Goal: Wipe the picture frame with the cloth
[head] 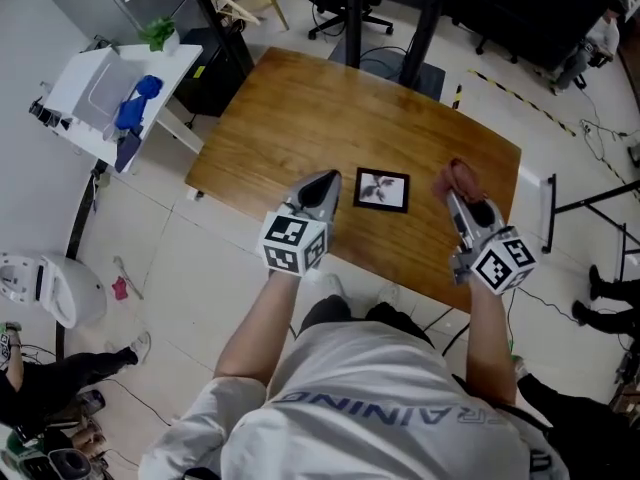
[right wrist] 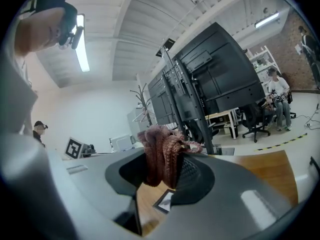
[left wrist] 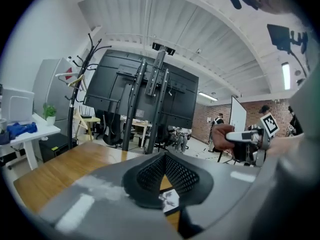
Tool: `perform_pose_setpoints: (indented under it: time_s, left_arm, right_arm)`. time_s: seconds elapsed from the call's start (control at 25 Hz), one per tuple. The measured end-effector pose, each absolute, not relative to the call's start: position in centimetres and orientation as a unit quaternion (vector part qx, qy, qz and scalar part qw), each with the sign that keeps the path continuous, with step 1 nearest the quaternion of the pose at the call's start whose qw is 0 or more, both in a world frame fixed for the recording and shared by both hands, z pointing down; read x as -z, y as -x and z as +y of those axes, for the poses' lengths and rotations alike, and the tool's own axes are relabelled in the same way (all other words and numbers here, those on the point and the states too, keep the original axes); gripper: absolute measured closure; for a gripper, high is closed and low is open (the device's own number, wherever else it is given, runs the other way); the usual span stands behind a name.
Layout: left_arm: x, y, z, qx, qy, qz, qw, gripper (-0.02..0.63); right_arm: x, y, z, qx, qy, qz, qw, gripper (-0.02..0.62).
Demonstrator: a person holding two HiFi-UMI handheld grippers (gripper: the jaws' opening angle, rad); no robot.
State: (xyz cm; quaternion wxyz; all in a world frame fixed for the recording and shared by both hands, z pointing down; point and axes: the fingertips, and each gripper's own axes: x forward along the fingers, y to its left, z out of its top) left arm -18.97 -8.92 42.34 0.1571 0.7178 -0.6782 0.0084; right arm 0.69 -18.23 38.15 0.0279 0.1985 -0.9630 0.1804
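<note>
Closest to the head camera is the person's white shirt [head: 400, 418], cut off at the bottom edge, and both arms reach out over a brown wooden desk [head: 300, 108]. The left gripper [head: 325, 183] has its fingers [left wrist: 150, 171] pressed together at the tips, with nothing between them. In the left gripper view there is just a small gap lower down, and only a corner of the picture frame [head: 381, 190] peeks through it. The right gripper [head: 457, 196] has its fingers squeezed on a red-brown cloth [right wrist: 162, 154]. The cloth is all bunched up and sticks out past the tips, and its lower part is hidden down between the fingers. The picture frame lies flat on the desk between the two grippers, just beside the left one and a little apart from the cloth. It has a black rim and a light picture with dark shapes, too small to make out. You cannot tell how high the grippers are above the desk. Farther off, on the left, stands a white side table [head: 100, 88] with a blue thing [head: 138, 103] on it that is hard to make out. At the top edge, black office chairs [head: 345, 8] are partly cut off.
</note>
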Motion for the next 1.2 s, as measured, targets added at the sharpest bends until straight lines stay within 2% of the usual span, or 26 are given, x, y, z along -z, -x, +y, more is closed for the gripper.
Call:
perform_pose_setpoints:
  time_s: [0.36,0.56,0.72,1.04,1.2]
  left_arm:
    - [-54.8,15.9,-11.6,-0.080,-0.724,-0.630,0.268,0.601]
    - [-62.0,14.7,-11.8,-0.141,-0.718,-0.598,0.327,0.601]
    - [-64.8,14.0,-12.4,-0.169,-0.718,-0.580,0.345,0.601]
    - [-66.4,13.2,-13.3,-0.171,-0.724,-0.562,0.362,0.601]
    - [-66.8,13.2,-12.9,-0.170,-0.723,-0.558,0.369,0.601]
  right_arm:
    - [-45.1,4.6,-20.3,-0.236,-0.174,-0.952,0.084,0.468]
    - [-52.9,8.9,-20.7,-0.287,-0.155,-0.932,0.160,0.468]
    - [-58.4,11.1,-20.6,-0.324,-0.153,-0.906,0.225,0.468]
    - [-62.2,15.3,-18.8,-0.392,-0.109,-0.874,0.266,0.468]
    - [-63.5,16.3,-18.1,-0.386,-0.106,-0.868,0.295,0.468]
